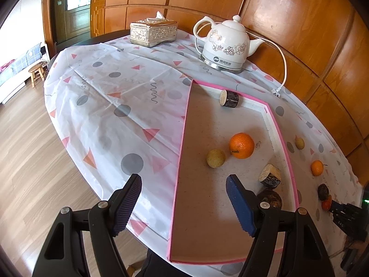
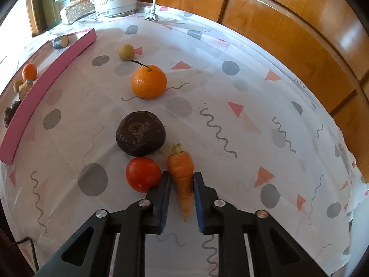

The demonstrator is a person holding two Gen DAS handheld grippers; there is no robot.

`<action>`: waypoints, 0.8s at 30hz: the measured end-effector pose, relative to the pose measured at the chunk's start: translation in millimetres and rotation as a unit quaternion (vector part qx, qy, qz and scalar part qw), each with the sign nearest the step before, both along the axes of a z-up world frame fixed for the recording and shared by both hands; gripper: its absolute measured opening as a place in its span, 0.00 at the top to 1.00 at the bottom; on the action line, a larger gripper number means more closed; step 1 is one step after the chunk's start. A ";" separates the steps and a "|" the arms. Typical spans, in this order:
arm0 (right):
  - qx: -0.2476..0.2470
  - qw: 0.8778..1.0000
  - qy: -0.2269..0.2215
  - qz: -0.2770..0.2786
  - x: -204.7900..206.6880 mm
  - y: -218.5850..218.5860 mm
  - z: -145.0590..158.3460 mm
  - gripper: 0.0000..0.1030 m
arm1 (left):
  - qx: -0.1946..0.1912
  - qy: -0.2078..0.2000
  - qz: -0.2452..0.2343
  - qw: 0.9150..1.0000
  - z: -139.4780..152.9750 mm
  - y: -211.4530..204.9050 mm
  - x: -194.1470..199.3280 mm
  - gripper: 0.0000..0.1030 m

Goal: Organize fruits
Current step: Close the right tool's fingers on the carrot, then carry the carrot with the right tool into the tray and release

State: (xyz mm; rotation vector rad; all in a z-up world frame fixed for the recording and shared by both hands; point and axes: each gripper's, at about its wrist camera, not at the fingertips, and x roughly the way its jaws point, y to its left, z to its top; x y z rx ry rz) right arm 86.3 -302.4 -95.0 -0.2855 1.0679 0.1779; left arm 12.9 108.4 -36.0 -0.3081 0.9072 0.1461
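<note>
Your right tongs (image 2: 182, 180) have closed on the carrot (image 2: 182, 173), pads pressing its sides mid-length, so the tapered root should lift without slipping; it lies on the table near the front edge, just beside the tomato (image 2: 143, 176) and the dark round fruit (image 2: 140, 133). Your left tongs (image 1: 184, 196) stand wide open and empty over the pink-rimmed tray's (image 1: 182, 143) near left edge. Inside the tray sit an orange (image 1: 241, 145) and a small yellowish fruit (image 1: 215, 158), so the carrot probably belongs there too.
</note>
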 end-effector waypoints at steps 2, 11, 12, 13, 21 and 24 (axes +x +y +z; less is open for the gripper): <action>0.010 1.000 -0.004 -0.012 -1.8 -3.2 0.3 0.81 | -0.002 0.001 0.001 1.000 -0.4 0.5 -0.7 0.26; 0.051 0.993 -0.038 -0.103 -15.7 -31.9 17.8 0.81 | -0.007 0.001 0.005 1.000 -1.0 4.5 -3.3 0.25; 0.057 0.991 -0.044 -0.110 -17.8 -34.7 22.0 0.81 | -0.008 0.001 0.005 1.000 -1.1 4.6 -3.6 0.25; 0.064 0.990 -0.051 -0.116 -21.6 -37.3 28.7 0.81 | -0.008 0.001 0.005 1.000 -1.2 4.7 -3.5 0.25; 0.125 0.986 -0.082 -0.076 -40.0 -11.7 65.9 0.81 | -0.012 0.004 0.002 1.000 -2.5 3.6 -3.4 0.23; 0.156 0.984 -0.074 -0.033 -40.7 20.0 70.8 0.81 | -0.015 0.006 0.003 1.000 -3.5 4.2 -3.2 0.22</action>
